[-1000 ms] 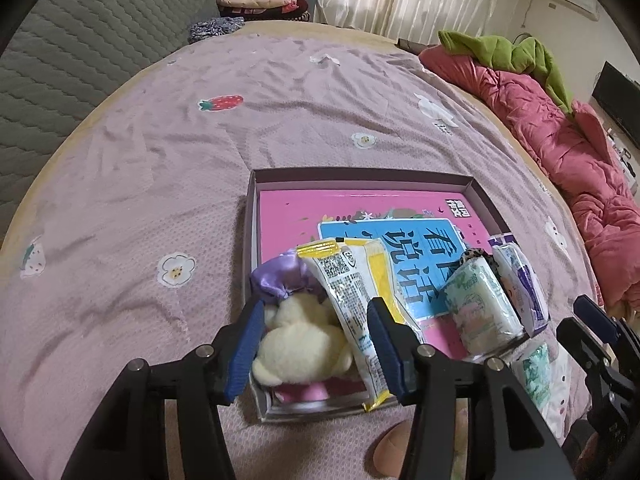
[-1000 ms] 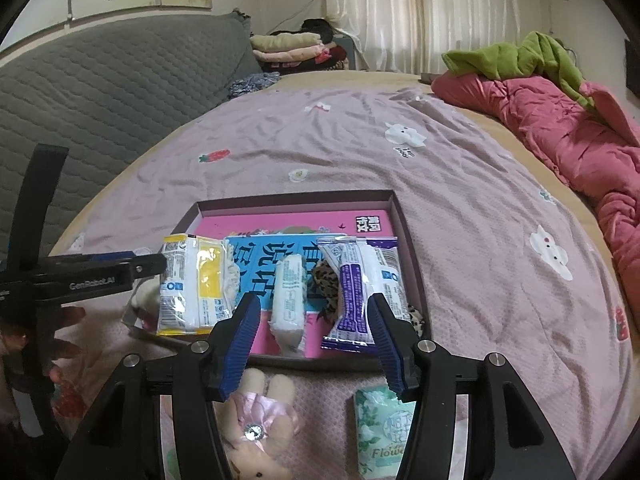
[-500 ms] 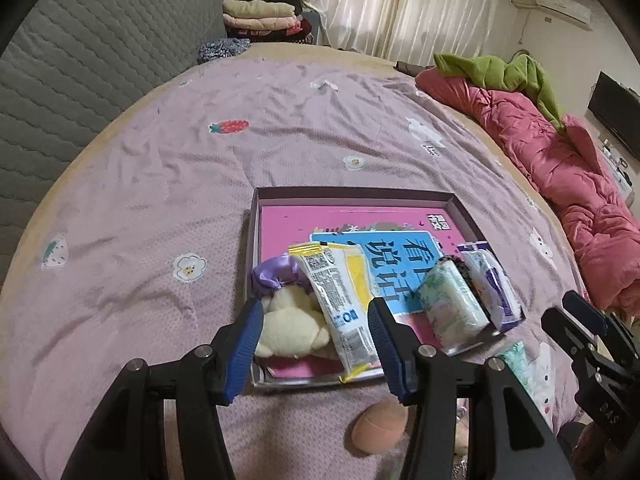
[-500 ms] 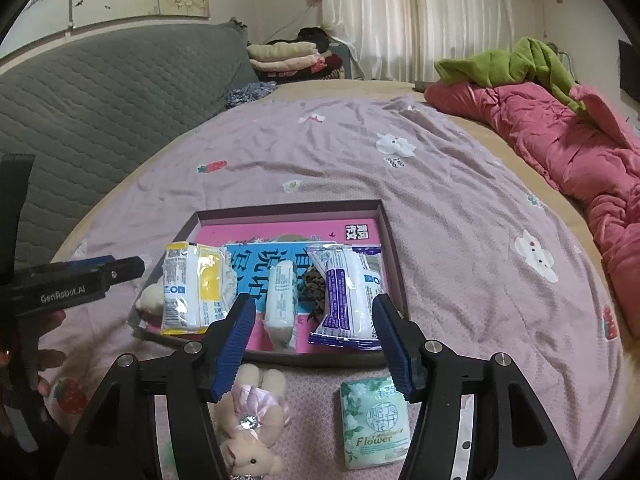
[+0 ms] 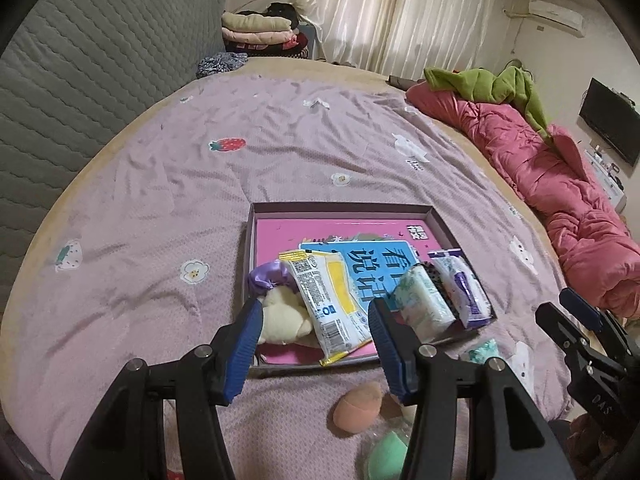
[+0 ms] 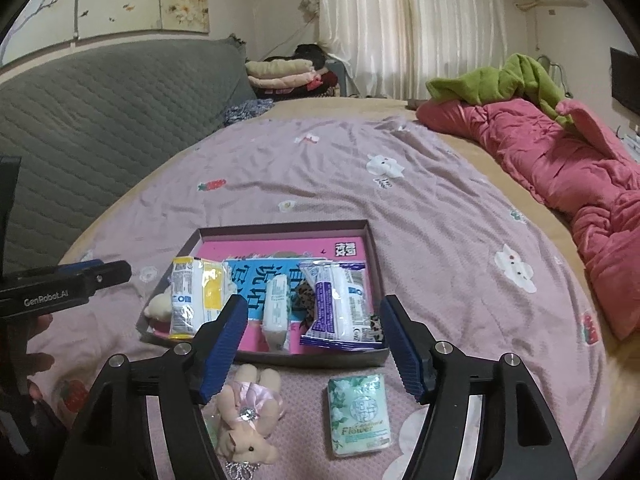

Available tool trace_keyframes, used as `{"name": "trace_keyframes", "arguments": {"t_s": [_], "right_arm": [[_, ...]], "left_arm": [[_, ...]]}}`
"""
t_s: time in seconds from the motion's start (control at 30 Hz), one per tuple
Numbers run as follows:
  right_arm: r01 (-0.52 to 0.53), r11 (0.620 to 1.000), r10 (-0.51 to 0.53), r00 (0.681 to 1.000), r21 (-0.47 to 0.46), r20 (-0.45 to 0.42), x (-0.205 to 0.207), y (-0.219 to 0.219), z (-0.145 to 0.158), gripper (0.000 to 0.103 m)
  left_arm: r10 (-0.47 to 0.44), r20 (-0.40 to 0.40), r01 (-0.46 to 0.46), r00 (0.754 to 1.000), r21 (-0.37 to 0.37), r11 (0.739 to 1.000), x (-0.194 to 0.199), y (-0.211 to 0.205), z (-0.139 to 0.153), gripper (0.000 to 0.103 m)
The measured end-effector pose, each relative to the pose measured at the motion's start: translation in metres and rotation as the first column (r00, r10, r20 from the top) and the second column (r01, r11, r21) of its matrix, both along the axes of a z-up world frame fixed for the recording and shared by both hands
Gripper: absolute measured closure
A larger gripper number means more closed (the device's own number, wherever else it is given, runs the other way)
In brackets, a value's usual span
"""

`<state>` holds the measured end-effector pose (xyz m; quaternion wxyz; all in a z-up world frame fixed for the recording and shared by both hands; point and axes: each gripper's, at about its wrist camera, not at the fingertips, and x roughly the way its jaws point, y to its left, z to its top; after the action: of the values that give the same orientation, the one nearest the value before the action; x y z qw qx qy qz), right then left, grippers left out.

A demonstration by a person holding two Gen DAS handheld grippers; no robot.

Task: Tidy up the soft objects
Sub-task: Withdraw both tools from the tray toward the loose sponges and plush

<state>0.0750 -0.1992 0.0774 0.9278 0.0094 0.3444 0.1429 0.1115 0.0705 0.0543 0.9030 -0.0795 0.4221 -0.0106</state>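
Note:
A shallow box [image 5: 344, 209] [image 6: 280, 229] lies on the bed with a pink book inside. In it are a cream plush toy [image 5: 282, 314], a yellow-white packet [image 5: 330, 304] [image 6: 192, 298], a pale green tissue pack [image 5: 422, 306] [image 6: 276, 312] and a purple-white packet [image 5: 460, 290] [image 6: 336, 304]. My left gripper [image 5: 316, 336] is open and empty, just before the box. My right gripper [image 6: 312, 340] is open and empty above the box's near edge. In front of the box lie a pink bear [image 6: 246, 416], a green Flower tissue pack [image 6: 358, 410], a peach sponge [image 5: 356, 408] and a green sponge [image 5: 386, 456].
The purple bedspread [image 5: 200, 184] spreads around the box. A pink quilt [image 5: 560, 184] with a green garment [image 5: 496, 84] lies along the right. A grey padded headboard [image 5: 80, 60] is at the left. Folded clothes [image 5: 260, 28] are stacked at the back.
Both grippers have drawn back and up from the box. The left fingers no longer flank the cream plush toy. The sponges, bear and Flower pack have come into view.

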Motion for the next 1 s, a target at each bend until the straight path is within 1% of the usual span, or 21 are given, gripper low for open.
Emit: {"name": "trace_keyframes", "arguments": {"t_s": [0.1,0.2,0.27,0.37,0.5,0.83,1.0], "right_arm": [[0.009,1.0,-0.009,1.0,-0.002,0.014,-0.006,-0.007,0.006,0.032],[0.02,1.0,-0.019,0.999,-0.009,0.03,-0.011,-0.012,0.01,0.032],[0.026,1.0,-0.025,0.999,-0.012,0.046,-0.017,-0.016,0.014,0.029],[0.032,0.999,-0.031,0.998,-0.01,0.054,-0.022,-0.022,0.016,0.028],[0.036,0.999,-0.035,0.998,-0.003,0.056,-0.029,-0.028,0.019,0.028],[-0.001,1.0,0.001,0.998,-0.001,0.056,-0.045,-0.025,0.02,0.028],[-0.015,1.0,0.014,0.999,0.002,0.042,-0.053,-0.025,0.015,0.028]], "left_arm": [[-0.006,0.004,0.006,1.0,0.003,1.0,-0.008,-0.003,0.003,0.049],[0.007,0.006,-0.007,1.0,0.007,1.0,-0.017,-0.004,0.005,0.049],[-0.005,0.003,0.005,1.0,-0.006,1.0,-0.021,-0.006,0.004,0.049],[-0.007,-0.006,0.007,1.0,0.004,1.0,-0.028,-0.008,0.003,0.049],[-0.014,-0.015,0.014,1.0,0.006,1.0,-0.035,-0.01,0.0,0.048],[-0.044,-0.031,0.045,0.999,0.02,0.999,-0.05,-0.02,-0.004,0.048],[-0.072,-0.056,0.074,0.996,0.029,0.997,-0.06,-0.029,-0.013,0.048]]}}
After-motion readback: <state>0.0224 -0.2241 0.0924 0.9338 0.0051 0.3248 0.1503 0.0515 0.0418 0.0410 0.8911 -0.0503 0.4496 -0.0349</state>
